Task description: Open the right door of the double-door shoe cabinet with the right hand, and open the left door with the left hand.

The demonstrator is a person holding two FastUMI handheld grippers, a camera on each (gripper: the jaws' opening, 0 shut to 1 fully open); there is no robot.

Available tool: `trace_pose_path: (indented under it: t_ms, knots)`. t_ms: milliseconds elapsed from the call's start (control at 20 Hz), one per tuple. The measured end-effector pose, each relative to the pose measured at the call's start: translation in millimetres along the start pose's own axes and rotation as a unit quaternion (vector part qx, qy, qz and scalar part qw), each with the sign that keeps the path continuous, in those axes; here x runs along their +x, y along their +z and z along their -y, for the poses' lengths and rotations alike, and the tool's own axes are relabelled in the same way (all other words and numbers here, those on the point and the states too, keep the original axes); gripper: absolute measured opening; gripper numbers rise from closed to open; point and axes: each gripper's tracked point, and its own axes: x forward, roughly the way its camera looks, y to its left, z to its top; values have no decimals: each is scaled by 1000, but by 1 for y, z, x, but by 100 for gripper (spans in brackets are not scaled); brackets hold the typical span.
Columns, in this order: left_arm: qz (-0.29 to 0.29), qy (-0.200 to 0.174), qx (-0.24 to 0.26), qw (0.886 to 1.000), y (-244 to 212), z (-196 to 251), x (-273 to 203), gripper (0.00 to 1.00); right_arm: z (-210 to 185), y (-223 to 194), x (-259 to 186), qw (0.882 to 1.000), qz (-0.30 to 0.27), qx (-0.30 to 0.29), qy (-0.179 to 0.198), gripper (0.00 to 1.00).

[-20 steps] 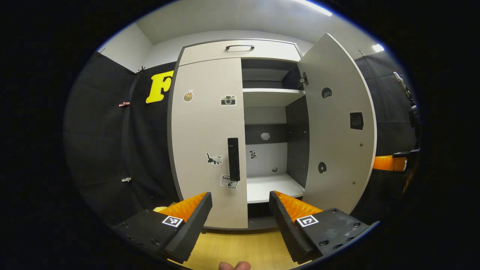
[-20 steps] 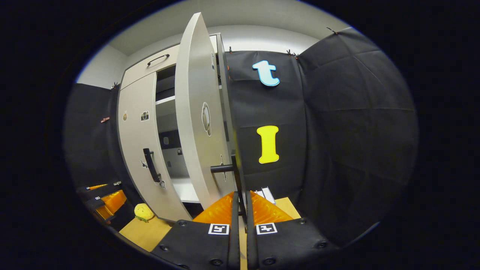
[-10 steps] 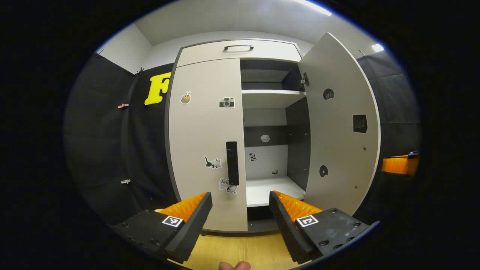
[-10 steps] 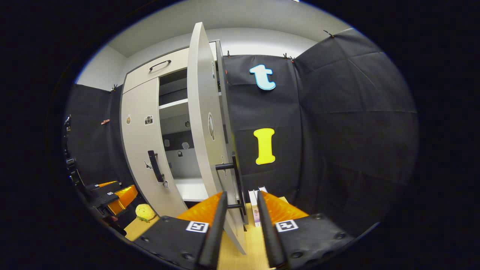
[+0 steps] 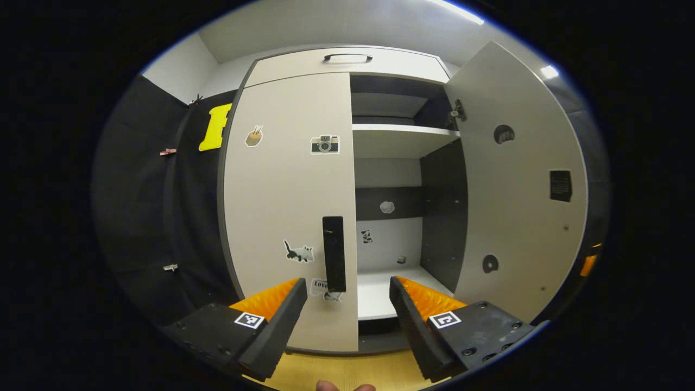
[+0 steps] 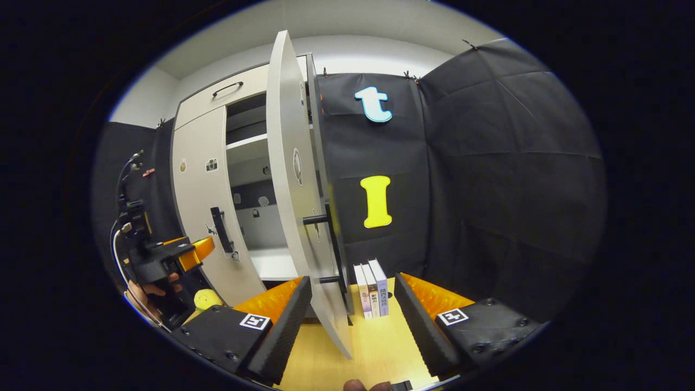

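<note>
The pale grey shoe cabinet has its right door (image 5: 521,184) swung wide, baring white shelves (image 5: 402,138) inside. Its left door (image 5: 288,206) stands closed, with a black vertical handle (image 5: 334,253) near its inner edge. My left gripper (image 5: 345,304) is open just short of that handle, fingers apart on either side of it. In the right gripper view the open right door (image 6: 290,179) shows edge-on with its black handle (image 6: 332,244). My right gripper (image 6: 350,309) is open, drawn back from that handle. The left gripper (image 6: 179,258) shows there at far left in a hand.
Three books (image 6: 371,288) stand upright on the wooden floor (image 6: 374,347) beside the open door. A yellow soft toy (image 6: 205,298) lies on the floor by the cabinet's left foot. A drawer front with a black handle (image 5: 347,56) tops the cabinet. Black cloth walls close in both sides.
My right gripper opened, let go of the right door's handle and drew back. The right door swung wider. My left gripper moved closer to the left door's handle.
</note>
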Motion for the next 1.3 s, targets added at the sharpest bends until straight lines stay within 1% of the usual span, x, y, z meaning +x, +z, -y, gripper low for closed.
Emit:
trace_pose_path:
  t_ms: [100,200,300,350,400,550,650,700,800,950,1000,1050,1150,1300]
  knots:
    - [-1,8,12,1000,-2,-4,27,94,3,1,-3,1000,1,-3,-3,96]
    - [-2,16,18,1000,-7,-9,51,89,10,3,-4,1000,4,-6,-9,96]
    - [-3,19,8,1000,-10,-12,71,77,15,4,-4,1000,6,-14,-15,96]
    - [-5,20,5,1000,-12,-14,80,74,17,5,-4,1000,7,-16,-16,96]
    - [-3,25,8,1000,-11,-17,88,68,19,4,-3,1000,7,-17,-16,96]
    - [1,33,7,999,-10,-24,105,58,23,0,1,1000,2,-24,-20,97]
    - [0,32,-2,999,-10,-25,114,48,25,3,3,999,10,-32,-23,98]
    - [-1,29,-5,1000,-11,-23,117,42,25,5,4,999,16,-32,-24,98]
    - [-2,35,-2,999,-11,-24,120,36,26,7,5,999,23,-28,-30,98]
    - [-8,42,1,999,-15,-24,120,35,25,10,1,999,30,-30,-32,98]
    - [-15,41,1,999,-19,-24,120,35,25,13,-1,998,36,-32,-34,100]
    - [-10,38,7,999,-18,-23,121,36,24,17,-6,998,42,-35,-34,98]
    - [-19,30,2,999,-20,-23,120,35,19,22,-11,997,49,-42,-38,98]
    - [-22,30,-24,999,-19,-24,115,24,13,16,-17,997,36,-58,-40,98]
